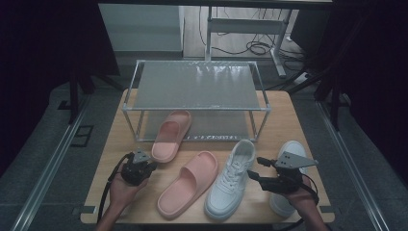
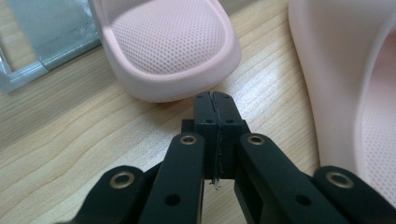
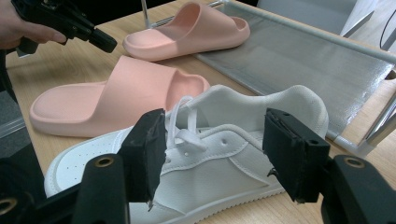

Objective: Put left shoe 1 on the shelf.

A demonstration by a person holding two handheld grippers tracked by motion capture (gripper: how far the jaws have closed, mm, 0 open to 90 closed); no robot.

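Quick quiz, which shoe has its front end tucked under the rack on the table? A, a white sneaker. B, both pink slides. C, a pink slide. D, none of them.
C: one pink slide reaches in under the rack on its lower shelf, while the other pink slide and both white sneakers lie out on the table.

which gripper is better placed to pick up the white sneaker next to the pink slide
The right gripper. Its jaws stand open and aimed at the white sneaker. The left gripper is shut, at the heel of the far pink slide.
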